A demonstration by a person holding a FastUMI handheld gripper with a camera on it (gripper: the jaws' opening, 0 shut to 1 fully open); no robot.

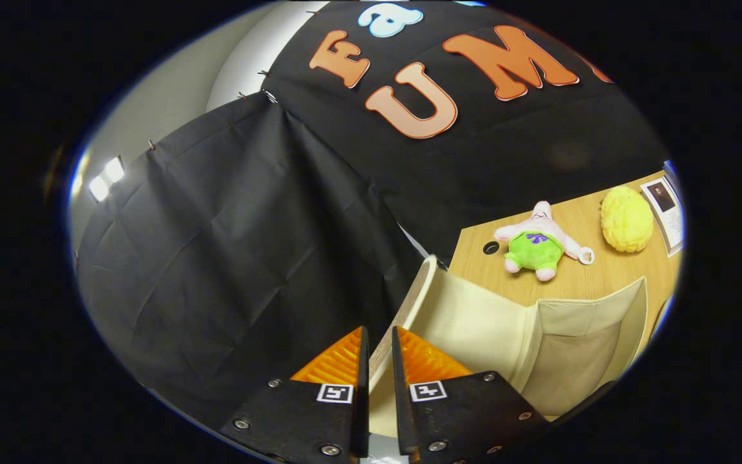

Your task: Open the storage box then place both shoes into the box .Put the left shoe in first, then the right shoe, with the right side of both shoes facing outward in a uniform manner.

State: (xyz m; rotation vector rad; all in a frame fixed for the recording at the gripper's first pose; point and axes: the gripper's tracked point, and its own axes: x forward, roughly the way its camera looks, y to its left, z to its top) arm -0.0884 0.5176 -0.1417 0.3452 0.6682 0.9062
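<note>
The cream fabric storage box (pixel 593 316) stands on the wooden table, just ahead and to the right of my fingers. Its lid (pixel 467 309) is swung up and stands tilted, cream inner face toward the box's opening. The lid's thin brown edge (pixel 409 303) runs down between my fingers. My gripper (pixel 379 330) is shut on that edge, a finger pressing on each side. The beige inside of the box (pixel 577 367) shows below the lid.
On the wooden table (pixel 603 277) beyond the box lie a pink star plush with green shorts (pixel 538 241) and a yellow bumpy plush (pixel 627 219). A framed card (pixel 664 206) lies past them. A cable hole (pixel 491 247) sits near the table's corner. Black cloth wall stands behind.
</note>
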